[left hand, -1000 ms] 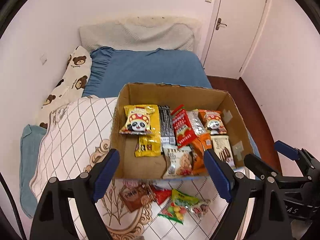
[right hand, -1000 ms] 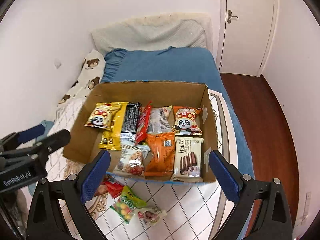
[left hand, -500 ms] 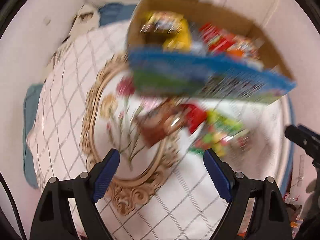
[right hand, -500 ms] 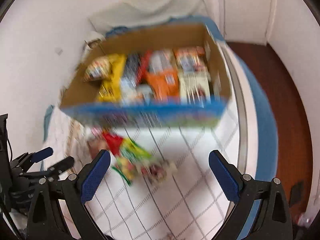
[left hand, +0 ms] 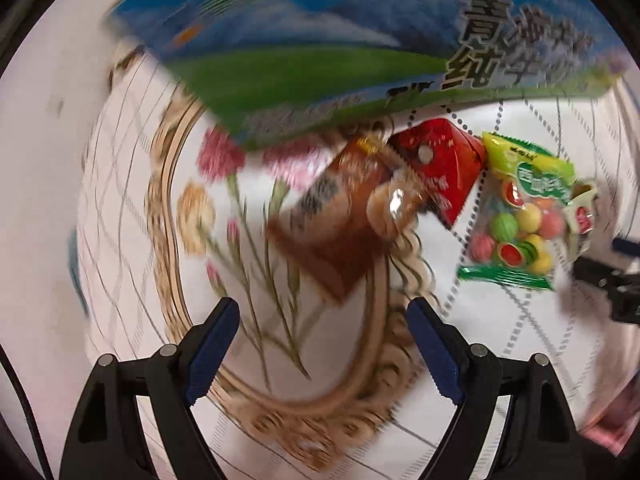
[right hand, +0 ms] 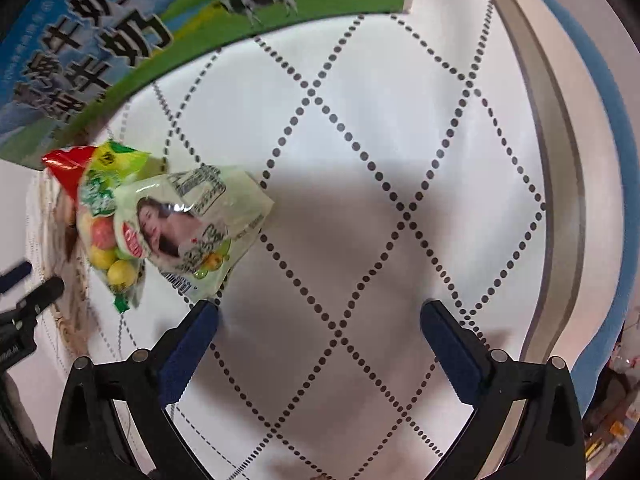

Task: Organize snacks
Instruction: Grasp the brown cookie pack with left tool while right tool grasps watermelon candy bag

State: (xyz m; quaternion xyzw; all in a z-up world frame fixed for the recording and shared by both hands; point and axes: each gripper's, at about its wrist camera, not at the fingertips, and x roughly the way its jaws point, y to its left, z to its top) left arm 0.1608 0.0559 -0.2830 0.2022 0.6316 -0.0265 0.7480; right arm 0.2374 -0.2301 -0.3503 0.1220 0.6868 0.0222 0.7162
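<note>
The blue-and-green printed cardboard box [left hand: 320, 52] shows only its outer wall, so its contents are hidden. Four loose snack packets lie beside it on the white quilted blanket [right hand: 400, 160]. Left gripper [left hand: 324, 336] and right gripper [right hand: 320, 332] both gape, empty; only the left view shows the brown biscuit packet [left hand: 340, 220], only the right the whole pale-green packet with a woman's picture [right hand: 192, 228].

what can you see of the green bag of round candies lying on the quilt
The green candy bag is a glossy plastic packet: green band with white lettering on top, a clear window showing round yellow, pink, green and watermelon-striped balls, and a green sealed bottom edge. It lies flat on the white quilt near the milk-print box. A red packet sits at its left edge, and a pale packet with a printed portrait overlaps its other side. No gripper touches it.
</note>
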